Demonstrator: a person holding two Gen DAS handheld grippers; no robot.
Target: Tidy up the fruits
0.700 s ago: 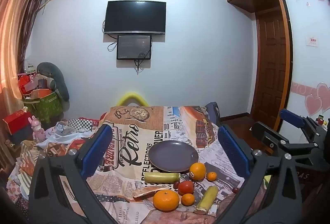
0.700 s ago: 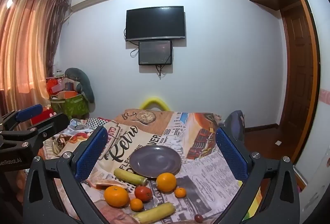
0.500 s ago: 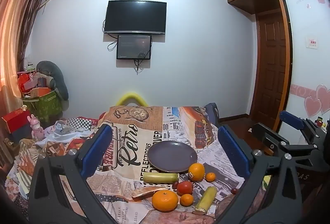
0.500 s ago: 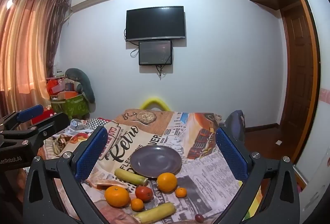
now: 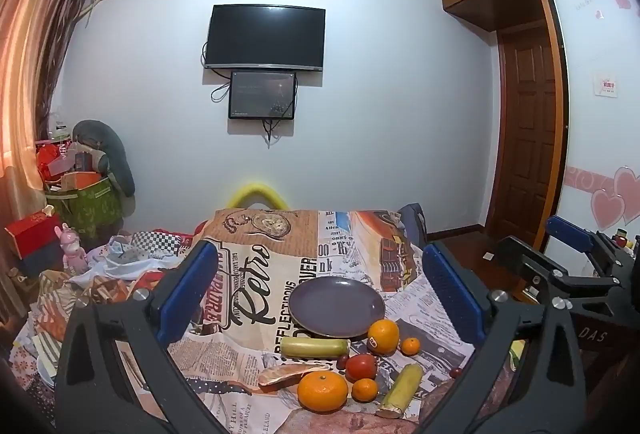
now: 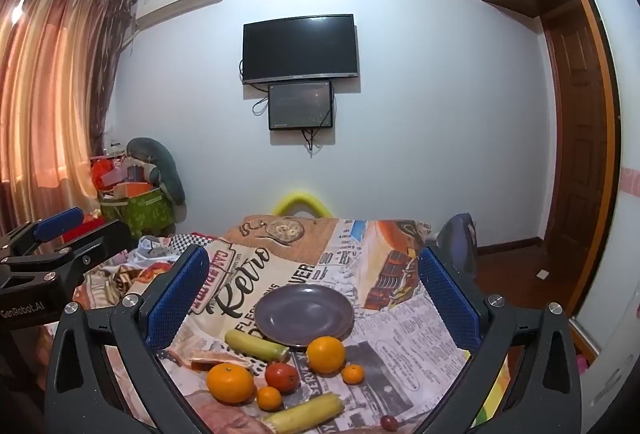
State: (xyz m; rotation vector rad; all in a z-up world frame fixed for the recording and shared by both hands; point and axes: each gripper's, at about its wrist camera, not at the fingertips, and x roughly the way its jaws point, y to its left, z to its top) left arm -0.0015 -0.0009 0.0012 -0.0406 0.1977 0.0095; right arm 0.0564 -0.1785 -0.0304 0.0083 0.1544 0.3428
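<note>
both views are drifting only slightly; left gripper (image 5: 320, 286) and right gripper (image 6: 312, 286) are staying spread and empty, fruits (image 6: 326, 354) lying beside the bare plate (image 6: 304, 314), sorting not begun.

L gripper (image 5: 320, 286) + R gripper (image 6: 314, 290): both jaws wide apart, nothing held, level, side by side.
</note>
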